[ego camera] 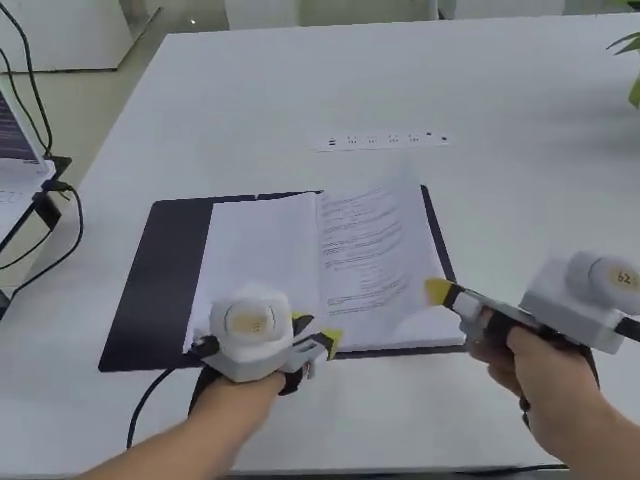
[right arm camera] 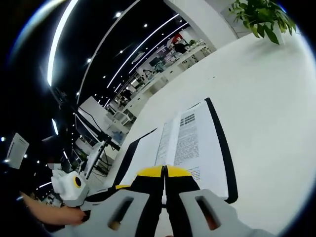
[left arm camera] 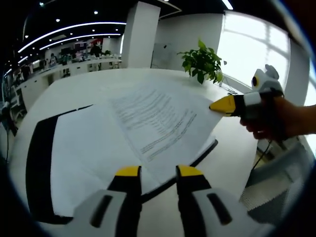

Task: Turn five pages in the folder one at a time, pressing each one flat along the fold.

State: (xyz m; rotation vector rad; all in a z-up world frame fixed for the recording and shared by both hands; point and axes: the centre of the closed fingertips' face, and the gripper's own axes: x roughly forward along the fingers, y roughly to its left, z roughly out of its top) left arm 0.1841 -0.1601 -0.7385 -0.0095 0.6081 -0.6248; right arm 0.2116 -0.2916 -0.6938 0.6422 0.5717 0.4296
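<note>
The folder (ego camera: 170,285) lies open on the white tabletop (ego camera: 300,90), its dark cover showing past the left-hand sheets (ego camera: 260,255), and one printed page (ego camera: 372,250) is lifted off the right-hand stack. The right claw (ego camera: 438,291) is pressed together on that page's outer edge, near the lower corner. In the right gripper view the jaws close on the paper with no gap, and the left gripper view shows the sheet bowing upward from that pinch. The left claw (ego camera: 316,332) is spread a little and holds nothing; it hovers just over the near edge of the folder, close to the fold (ego camera: 318,250). I judge this the start of a turn: the page is raised but not yet carried across. To do it well, the right claw should sweep the pinched edge up and over in an arc centred on the fold. Pulling outward instead could tear the sheet at the binding or drag the folder across the tabletop. It is worth checking that a single sheet is pinched; the pictures don't let me tell whether a second one clings beneath. The left claw is well placed to steady the near edge. Once the page lies on the left, it can run along the fold and press it flat before the pinch is let go. A power strip (ego camera: 385,140) lies well beyond the folder, out of the way
</note>
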